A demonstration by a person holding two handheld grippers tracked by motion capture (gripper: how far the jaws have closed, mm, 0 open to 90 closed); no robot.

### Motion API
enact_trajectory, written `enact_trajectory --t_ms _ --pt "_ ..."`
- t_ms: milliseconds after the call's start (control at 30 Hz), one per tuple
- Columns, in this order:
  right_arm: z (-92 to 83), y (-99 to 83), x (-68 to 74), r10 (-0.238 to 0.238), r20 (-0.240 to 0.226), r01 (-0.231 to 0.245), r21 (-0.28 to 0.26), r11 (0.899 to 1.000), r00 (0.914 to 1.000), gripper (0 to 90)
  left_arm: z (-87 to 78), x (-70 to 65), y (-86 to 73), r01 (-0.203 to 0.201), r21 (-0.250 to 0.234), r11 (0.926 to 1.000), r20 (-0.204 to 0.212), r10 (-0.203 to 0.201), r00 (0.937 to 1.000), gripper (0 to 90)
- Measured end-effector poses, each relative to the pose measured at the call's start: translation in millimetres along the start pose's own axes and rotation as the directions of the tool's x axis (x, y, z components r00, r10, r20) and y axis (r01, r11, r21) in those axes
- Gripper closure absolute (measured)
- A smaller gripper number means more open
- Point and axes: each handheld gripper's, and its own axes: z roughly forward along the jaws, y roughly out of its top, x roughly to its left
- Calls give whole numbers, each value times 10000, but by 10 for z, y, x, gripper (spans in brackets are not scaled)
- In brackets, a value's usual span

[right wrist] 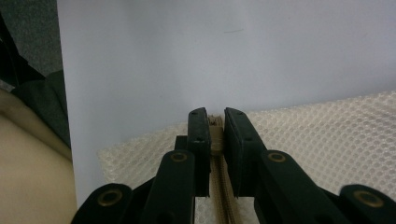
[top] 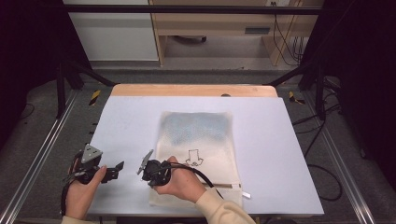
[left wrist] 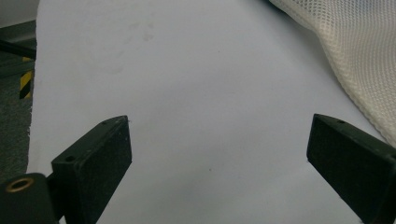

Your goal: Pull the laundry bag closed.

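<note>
White mesh bag (top: 198,140) lies flat on the pale sheet (top: 126,121) covering the table, roughly centre, long side running away from the person. A black outlined arrow (top: 194,157) is printed on it and a bluish patch shows through the mesh at the far end.

Right gripper (top: 150,169): at the bag's near-left corner, held in the right hand (top: 180,184), cable trailing back across the bag. In the right gripper view the jaws are nearly together, pinching the tan zipper (right wrist: 215,140) at its end, close to the bag's edge. Zipper tape runs back between the jaws toward the camera. Whether it is the slider or just the tape being pinched, cannot tell. Mesh (right wrist: 327,135) spreads out on both sides of the jaws, bare sheet beyond.

Left gripper (top: 116,169): in the left hand (top: 84,189), near the sheet's left front edge, beside the bag and apart from it, pointing toward the right gripper. In the left gripper view (left wrist: 219,154) the jaws are spread wide with nothing between them, just bare sheet below. Mesh edge of the bag (left wrist: 355,56) sits at the upper right of that view, clear of both jaws.

A small white tab (top: 246,194) sticks out at the bag's near-right corner.
</note>
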Motion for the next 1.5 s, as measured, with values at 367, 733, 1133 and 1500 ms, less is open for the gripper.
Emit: enact_trajectory --t_ms 367,733,1133,1500 --pt "-307 62 -15 -319 -232 314 -212 9993 9992 816 -138 -89 -35 95 153 9998 944 -109 9955 60" --pt "-391 -6 -103 -236 -424 213 -530 9984 9988 816 -179 -351 -80 -366 142 9992 2107 328 9770 48" --pt "-360 -13 -93 -329 -416 305 -579 9979 9986 815 -122 -719 -46 -684 30 9977 3556 629 9325 52" --pt "-364 -15 -88 -300 -425 267 -744 9969 9986 816 7 -893 -29 -678 275 9973 4028 510 9139 84"
